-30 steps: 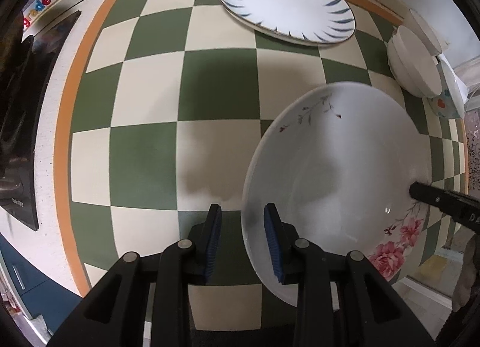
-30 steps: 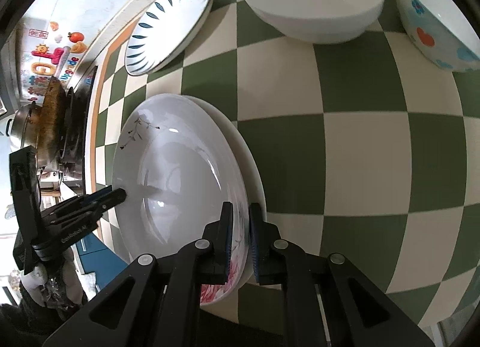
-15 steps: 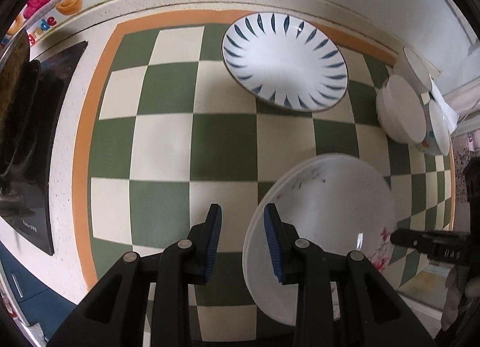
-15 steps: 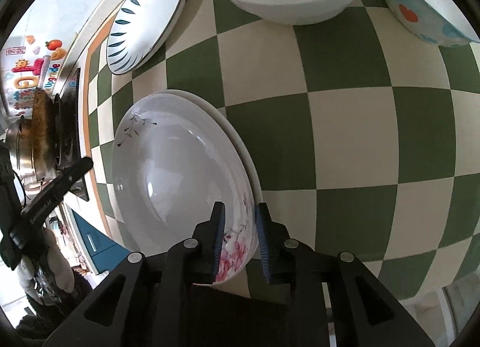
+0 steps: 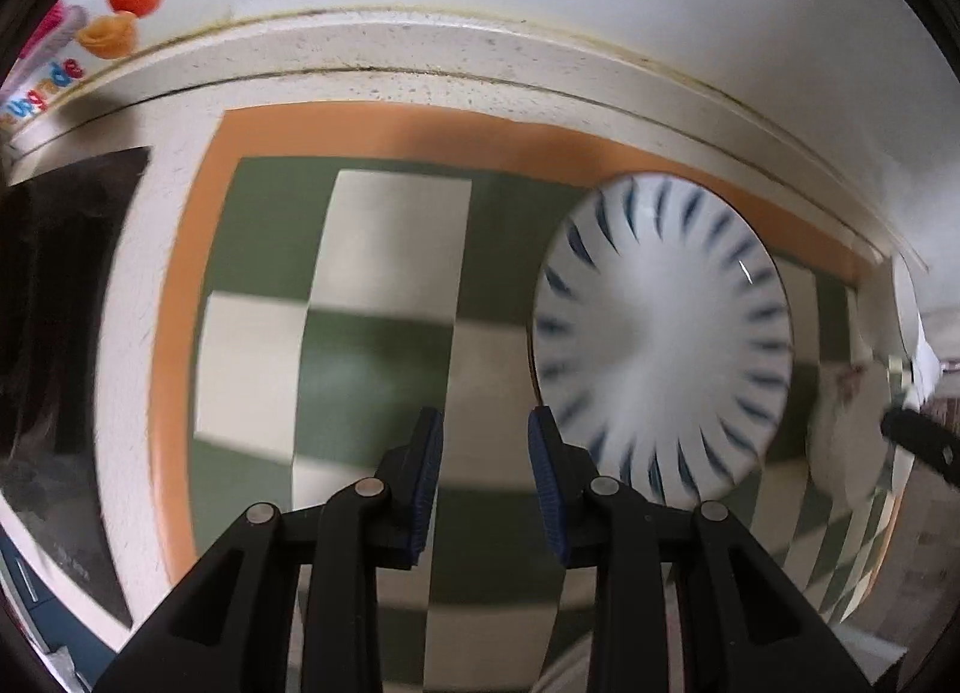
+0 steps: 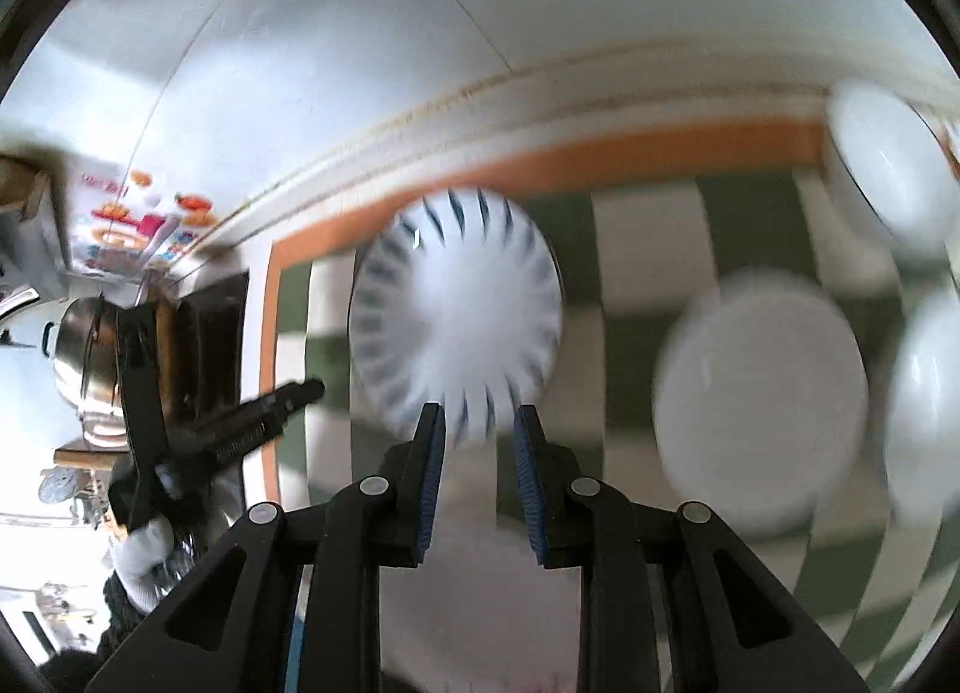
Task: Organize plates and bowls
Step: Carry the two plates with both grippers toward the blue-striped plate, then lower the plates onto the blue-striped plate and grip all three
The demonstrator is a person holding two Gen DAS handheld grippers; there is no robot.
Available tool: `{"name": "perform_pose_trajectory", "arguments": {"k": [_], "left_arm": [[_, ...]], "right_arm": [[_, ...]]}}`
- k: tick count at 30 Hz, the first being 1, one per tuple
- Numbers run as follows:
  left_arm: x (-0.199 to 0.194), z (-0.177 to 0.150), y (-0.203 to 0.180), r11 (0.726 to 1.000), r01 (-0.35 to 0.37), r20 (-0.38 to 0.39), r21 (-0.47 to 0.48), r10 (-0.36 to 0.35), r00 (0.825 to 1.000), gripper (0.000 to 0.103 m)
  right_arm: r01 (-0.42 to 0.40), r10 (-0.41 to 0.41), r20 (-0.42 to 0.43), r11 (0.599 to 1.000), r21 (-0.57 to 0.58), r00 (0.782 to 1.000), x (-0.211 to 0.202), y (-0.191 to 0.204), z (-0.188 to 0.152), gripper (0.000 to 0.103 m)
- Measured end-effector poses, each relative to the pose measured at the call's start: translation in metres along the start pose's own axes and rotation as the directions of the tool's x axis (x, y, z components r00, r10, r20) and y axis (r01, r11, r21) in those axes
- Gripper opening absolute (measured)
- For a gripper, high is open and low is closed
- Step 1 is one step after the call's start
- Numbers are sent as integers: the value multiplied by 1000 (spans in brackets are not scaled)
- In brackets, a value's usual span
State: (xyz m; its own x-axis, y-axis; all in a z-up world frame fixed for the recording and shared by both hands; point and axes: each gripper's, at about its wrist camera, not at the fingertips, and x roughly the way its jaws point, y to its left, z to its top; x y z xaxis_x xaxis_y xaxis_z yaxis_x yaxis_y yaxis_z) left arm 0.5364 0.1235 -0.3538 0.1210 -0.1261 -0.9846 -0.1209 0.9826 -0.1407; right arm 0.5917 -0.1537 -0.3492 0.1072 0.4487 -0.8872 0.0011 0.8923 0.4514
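Checkered counter (image 5: 384,249): blue-striped plate (image 5: 660,345) lies flat near the back wall. My left tool (image 5: 485,480) and right tool (image 6: 479,474) both gape, empty. Risk, I judge: motion blur could make me clip its rim.

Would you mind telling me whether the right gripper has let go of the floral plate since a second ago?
Yes. The right gripper has opened and swung up off it toward the back wall; the blue-striped plate, which was far off to the left, now sits just beyond its fingertips.

Left tool (image 5: 485,429): blue-padded fingers (image 5: 427,471) parted, nothing between them, held above the table (image 5: 384,249). Right tool (image 6: 478,423): fingers (image 6: 433,465) likewise parted, empty, also above the table; views blurred.
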Motion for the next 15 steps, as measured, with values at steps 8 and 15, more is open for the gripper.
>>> {"name": "perform_pose_trajectory", "arguments": {"k": [8,15], "left_arm": [[47,34,-4,995,98,-115,-29,-100,988,28],[51,40,-20,994,103,-100,33,-99,990,27]], "right_arm": [[81,-78,-134,996,21,988,73,-28,60,27],[84,-84,-201,996,-7,976,98,-32,65,24]]}}
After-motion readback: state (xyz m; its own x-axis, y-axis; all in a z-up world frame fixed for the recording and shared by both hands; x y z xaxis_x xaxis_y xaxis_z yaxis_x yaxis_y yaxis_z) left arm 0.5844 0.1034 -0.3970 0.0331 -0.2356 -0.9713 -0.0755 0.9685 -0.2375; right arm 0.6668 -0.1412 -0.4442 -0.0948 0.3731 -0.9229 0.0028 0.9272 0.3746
